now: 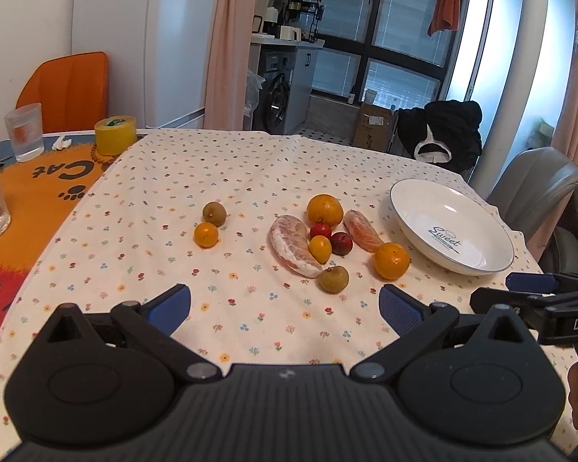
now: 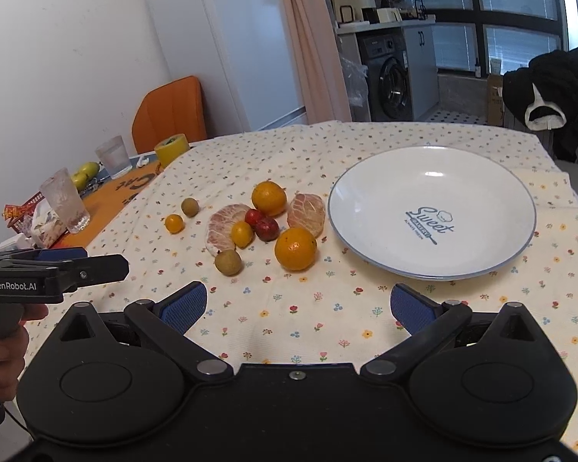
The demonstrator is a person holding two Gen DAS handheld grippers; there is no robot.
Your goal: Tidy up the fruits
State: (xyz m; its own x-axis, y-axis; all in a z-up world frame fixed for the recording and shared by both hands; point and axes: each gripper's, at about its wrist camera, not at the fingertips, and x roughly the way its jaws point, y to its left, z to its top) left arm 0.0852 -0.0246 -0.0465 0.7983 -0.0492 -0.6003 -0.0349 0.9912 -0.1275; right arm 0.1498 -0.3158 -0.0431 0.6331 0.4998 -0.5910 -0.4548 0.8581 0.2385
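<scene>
Fruit lies loose on the flowered cloth beside an empty white plate (image 1: 404,215) (image 2: 350,223). The cluster holds two oranges (image 1: 391,260) (image 2: 295,248), two peeled pomelo segments (image 1: 293,245) (image 2: 223,231), two dark red fruits (image 1: 341,243) (image 2: 267,228), a kumquat (image 1: 320,249) (image 2: 242,234) and a brown-green fruit (image 1: 333,279) (image 2: 228,262). Off to the left sit another kumquat (image 1: 206,234) (image 2: 174,223) and another brown-green fruit (image 1: 214,213) (image 2: 190,206). My left gripper (image 1: 285,304) is open, short of the cluster. My right gripper (image 2: 298,306) is open, short of the plate and oranges. Neither holds anything.
A yellow tape roll (image 1: 115,135) (image 2: 172,149), two glasses (image 1: 25,133) (image 2: 65,200) and an orange cat mat (image 1: 38,192) occupy the table's left end. An orange chair (image 1: 67,88) stands behind. A grey chair (image 1: 531,188) stands at the right edge. A hand (image 2: 4,350) grips the left tool.
</scene>
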